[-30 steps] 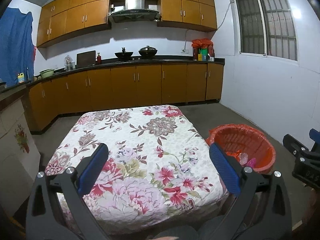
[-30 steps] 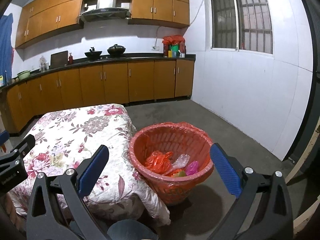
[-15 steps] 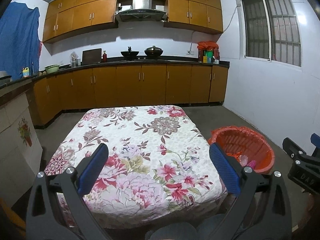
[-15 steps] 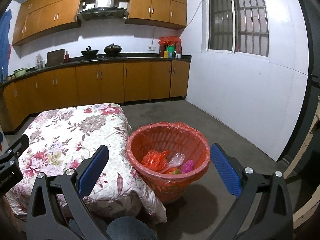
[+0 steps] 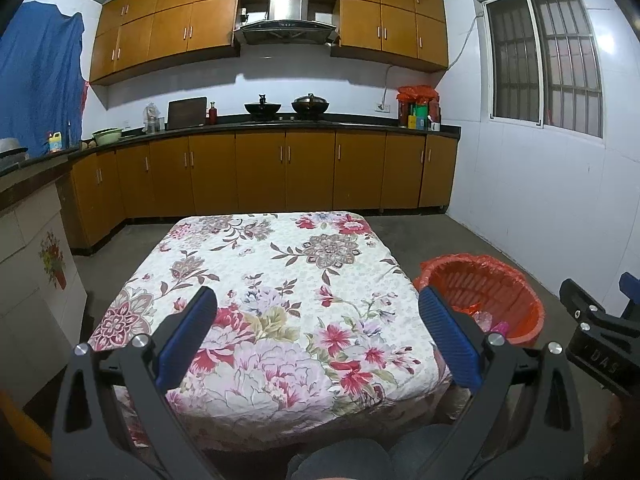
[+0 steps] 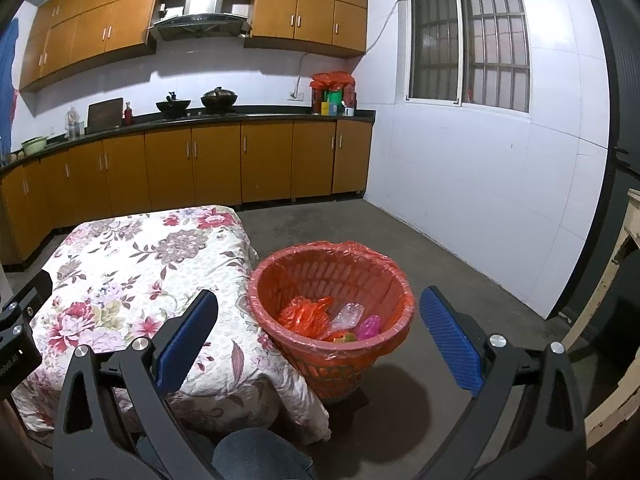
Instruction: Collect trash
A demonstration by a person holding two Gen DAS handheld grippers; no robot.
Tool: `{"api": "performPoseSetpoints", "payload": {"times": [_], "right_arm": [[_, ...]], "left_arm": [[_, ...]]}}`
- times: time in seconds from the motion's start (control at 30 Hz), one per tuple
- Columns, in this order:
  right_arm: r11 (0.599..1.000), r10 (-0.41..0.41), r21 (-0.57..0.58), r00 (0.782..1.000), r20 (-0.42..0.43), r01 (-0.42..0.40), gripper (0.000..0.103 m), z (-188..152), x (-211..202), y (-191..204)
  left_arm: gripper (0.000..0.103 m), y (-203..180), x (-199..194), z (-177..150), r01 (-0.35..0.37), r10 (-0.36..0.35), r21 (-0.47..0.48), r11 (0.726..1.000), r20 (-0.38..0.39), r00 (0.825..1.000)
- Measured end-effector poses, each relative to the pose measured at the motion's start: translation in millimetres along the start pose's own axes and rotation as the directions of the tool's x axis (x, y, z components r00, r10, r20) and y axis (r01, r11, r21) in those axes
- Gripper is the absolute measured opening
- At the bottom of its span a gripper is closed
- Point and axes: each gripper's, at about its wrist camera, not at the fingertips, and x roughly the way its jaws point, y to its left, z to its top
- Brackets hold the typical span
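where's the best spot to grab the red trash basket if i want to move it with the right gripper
Probably the near rim of the red trash basket, coming from above with one finger inside and one outside. The basket stands upright on the floor with its mouth open, its body is too wide to span, and the floral-clothed table crowds its left side. The right gripper is open and empty.

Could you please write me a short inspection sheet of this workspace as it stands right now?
Surface: table under floral cloth, nothing seen on it.
Job's things: red basket on the floor beside the table, lined with a red bag, holding wrappers.
Clutter: nothing seen on the floor.
Grippers: left claw and right claw both open, empty.
Cables: one wire up the wall.
Surroundings: kitchen counter with two woks, barred window.
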Motion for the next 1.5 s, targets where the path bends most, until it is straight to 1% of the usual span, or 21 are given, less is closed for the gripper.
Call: {"api": "performPoseSetpoints", "payload": {"times": [0.47, 0.83, 1.07, 1.5], "right_arm": [[1.0, 0.009, 0.003, 1.0, -0.002, -0.009, 0.1, -0.4, -2.7, 1.9], [1.0, 0.008, 0.007, 1.0, -0.017, -0.008, 0.1, -3.5, 2.2, 2.5], [1.0, 0.008, 0.008, 1.0, -0.019, -0.008, 0.1, -4.0, 3.1, 1.6], [1.0, 0.009, 0.007, 1.0, -0.019, -0.009, 0.1, -4.0, 3.3, 1.0]], "left_arm": [[0.099, 0.1, -5.2, -0.9, 0.008, -0.008, -0.009, 1.0, -0.006, 1.0], [0.099, 1.6, -3.0, -3.2, -0.017, 0.017, -0.02, 1.0, -0.027, 0.999], [0.099, 1.4, -5.6, -1.6, -0.041, 0.041, -0.014, 0.999, -0.011, 0.999], [0.099, 2.6, -7.4, -0.6, -0.048, 0.048, -0.017, 0.999, -0.002, 0.999]]}}
